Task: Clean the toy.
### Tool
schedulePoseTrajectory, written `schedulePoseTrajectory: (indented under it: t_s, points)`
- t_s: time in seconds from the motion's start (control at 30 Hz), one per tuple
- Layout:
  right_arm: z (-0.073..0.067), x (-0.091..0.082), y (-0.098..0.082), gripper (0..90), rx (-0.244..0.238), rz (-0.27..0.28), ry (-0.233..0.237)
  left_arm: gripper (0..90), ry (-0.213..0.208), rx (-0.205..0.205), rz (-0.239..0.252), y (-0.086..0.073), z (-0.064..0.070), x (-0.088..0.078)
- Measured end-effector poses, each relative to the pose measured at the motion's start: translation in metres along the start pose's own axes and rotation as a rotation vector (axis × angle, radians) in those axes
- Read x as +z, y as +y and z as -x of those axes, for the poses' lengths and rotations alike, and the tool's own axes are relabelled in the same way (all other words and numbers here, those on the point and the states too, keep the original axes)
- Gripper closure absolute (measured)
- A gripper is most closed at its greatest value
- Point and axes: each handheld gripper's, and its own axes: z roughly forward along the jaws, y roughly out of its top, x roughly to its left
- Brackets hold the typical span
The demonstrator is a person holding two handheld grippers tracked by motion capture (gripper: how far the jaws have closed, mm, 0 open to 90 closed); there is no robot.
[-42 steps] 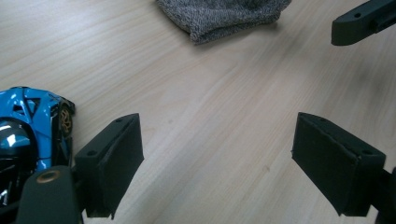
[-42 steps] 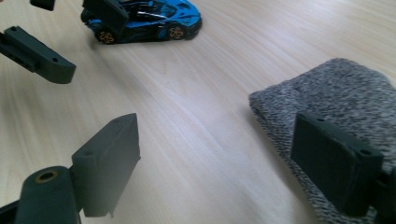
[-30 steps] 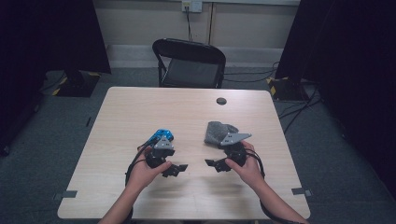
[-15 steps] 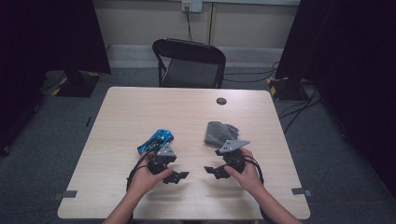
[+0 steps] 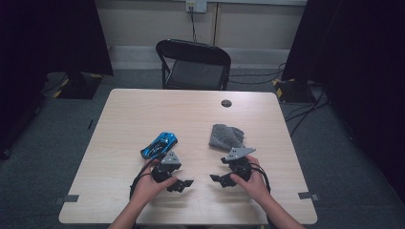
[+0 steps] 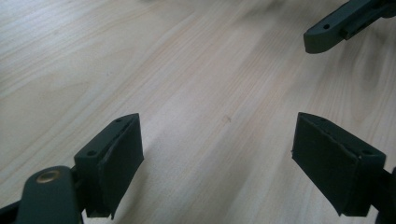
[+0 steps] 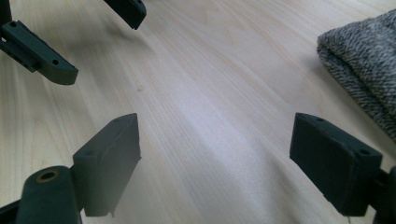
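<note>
**Toy car and cloth sit just beyond two empty grippers**

Toy car lies on the near-left part of the table, blue and shiny, just past the left gripper and a shade to its outer side. Its long axis runs on a slant, one end nearer the person's left hand, the other pointing away toward the table's middle. Over on the other side, the grey cloth is bunched in a soft heap just beyond the right gripper, close to that gripper's grey plate.

Both tools are low over the wood near the front edge, tips turned inward toward each other with bare table between them. Left gripper view: jaws spread wide, nothing between them but wood grain. Right gripper view: same story, jaws wide apart and empty, with the cloth showing off to the upper right of that view, ahead and to one side rather than in line.

So neither thing is in a grip. The car is plainly the left hand's business, the cloth the right hand's. My read: each gripper would need to swing outward and forward before closing, and for the car the jaws would do best coming across its narrow width, not along that slanted length.
</note>
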Motion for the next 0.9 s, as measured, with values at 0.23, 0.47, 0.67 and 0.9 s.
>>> schedulePoseTrajectory:
  t_s: [0.23,0.47,0.67,0.9]
  points:
    - [-0.001,0.001,-0.003,16.5,-0.006,-0.006,-0.001,16.1,-0.008,0.011,-0.010,-0.001,0.003,0.002]
    - [-0.002,0.002,-0.007,16.5,-0.007,-0.009,0.003,16.0,-0.005,0.026,-0.033,-0.003,0.007,0.006]
    - [-0.004,0.002,-0.010,16.5,-0.017,-0.016,0.005,16.1,-0.010,0.049,-0.053,-0.005,0.010,0.009]
    - [-0.006,0.003,-0.011,16.6,-0.039,-0.033,-0.001,15.9,-0.013,0.072,-0.051,-0.006,0.015,0.012]
